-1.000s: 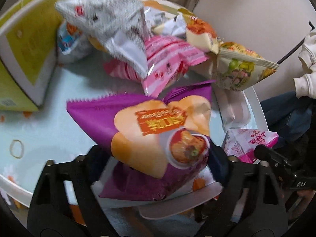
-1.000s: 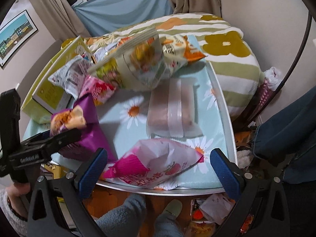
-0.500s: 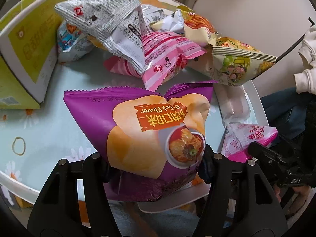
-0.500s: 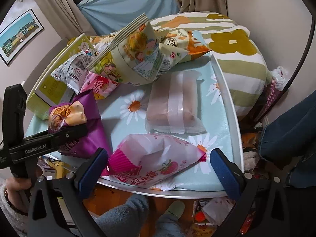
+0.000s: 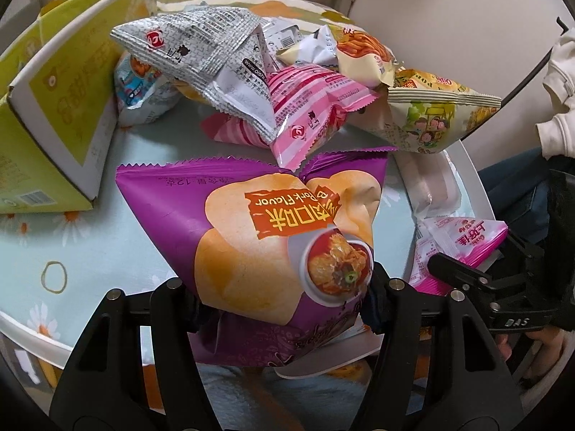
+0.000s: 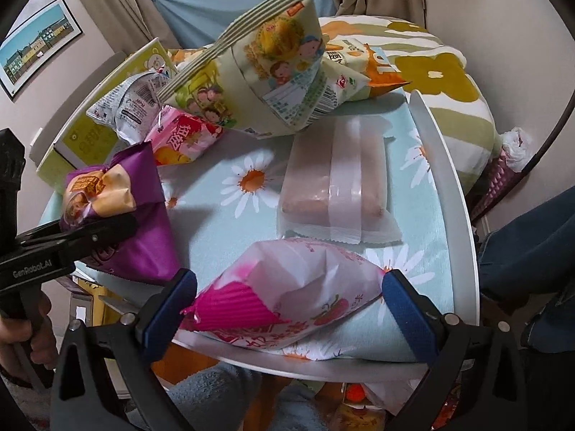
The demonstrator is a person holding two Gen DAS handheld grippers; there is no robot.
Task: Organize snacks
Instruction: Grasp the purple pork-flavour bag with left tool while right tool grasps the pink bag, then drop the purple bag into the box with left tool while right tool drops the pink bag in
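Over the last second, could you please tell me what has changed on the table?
The left gripper has just closed on the purple bag, which was between open jaws a second ago. The right gripper sank closer around the pink bag, jaws open. The snack pile and yellow box stayed put.

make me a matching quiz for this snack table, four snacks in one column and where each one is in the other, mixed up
Snacks:
1. purple bag
2. pink and white bag
3. clear wrapped pack
4. silver bag

Places:
A. on top of the snack pile
B. flat on the daisy cloth, alone
C. clamped in the left hand-held gripper
D. between the open fingers of the right hand-held gripper

Pairs: 1-C, 2-D, 3-B, 4-A
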